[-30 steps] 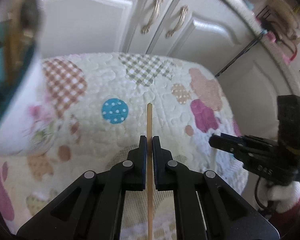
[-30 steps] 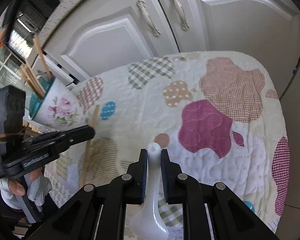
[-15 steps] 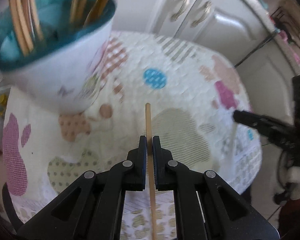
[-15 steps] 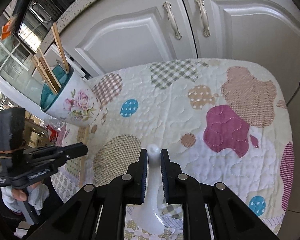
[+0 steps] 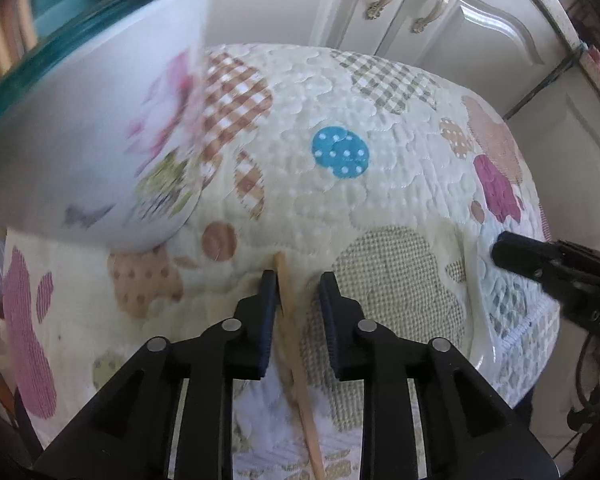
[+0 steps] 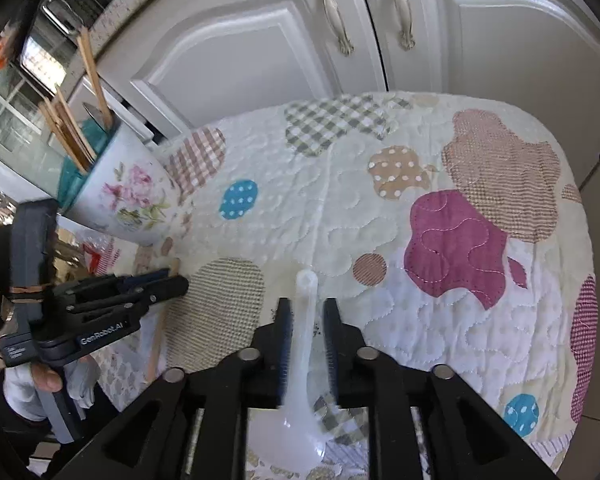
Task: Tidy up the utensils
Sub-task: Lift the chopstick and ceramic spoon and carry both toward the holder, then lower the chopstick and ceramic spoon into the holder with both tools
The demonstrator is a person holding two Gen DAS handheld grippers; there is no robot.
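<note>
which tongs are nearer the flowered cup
Left. The left tongs, opening around a wooden chopstick, sit just below the flowered cup; the right tongs, around a white spoon, are further across the quilt.

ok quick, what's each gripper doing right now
left gripper: jaws opening, wooden chopstick loose between them
right gripper: jaws opening, white spoon between them

Chopstick [image 5: 290, 322] between left gripper [image 5: 296, 294] fingers, cup [image 5: 92, 128] ahead-left on the quilt [image 5: 300, 120], spoon [image 6: 304, 320] between right gripper [image 6: 305, 318] fingers
</note>
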